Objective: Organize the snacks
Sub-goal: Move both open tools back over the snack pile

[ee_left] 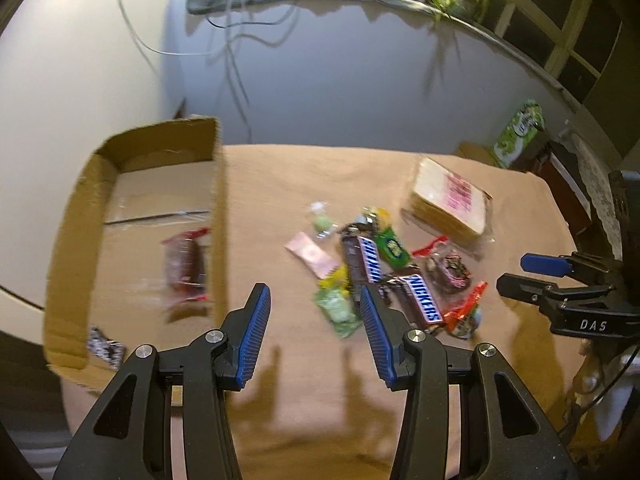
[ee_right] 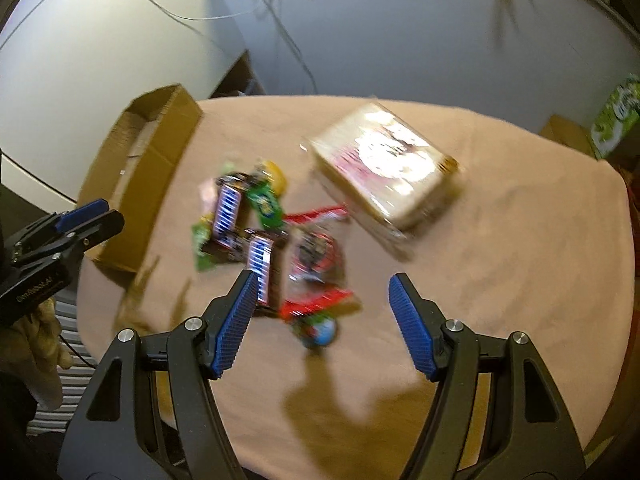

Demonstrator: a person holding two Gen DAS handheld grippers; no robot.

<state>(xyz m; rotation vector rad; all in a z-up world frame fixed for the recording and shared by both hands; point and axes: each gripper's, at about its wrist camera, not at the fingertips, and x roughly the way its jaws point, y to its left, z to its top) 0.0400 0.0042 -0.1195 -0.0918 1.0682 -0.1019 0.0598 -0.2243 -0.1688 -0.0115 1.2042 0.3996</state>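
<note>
Both tools spread, empty: left tool (ee_left: 316, 312), right tool (ee_right: 322, 300). Best target: near Snickers bar (ee_right: 262, 264), mid-desk; pinch across width, carry to cardboard box (ee_left: 218, 216), left edge.

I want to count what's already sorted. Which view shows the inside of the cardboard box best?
The left wrist view: the cardboard box opens toward the camera, showing a red-wrapped snack inside. The right wrist view shows mostly its outer wall.

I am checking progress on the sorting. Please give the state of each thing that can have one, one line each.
Box: open at the top, a red-wrapped snack inside.
Snickers bars: two, lying flat in the pile on the table, not boxed.
Wafer pack: sealed, flat on the table, apart from the pile.
Left gripper: open, empty.
Right gripper: open, empty.
</note>
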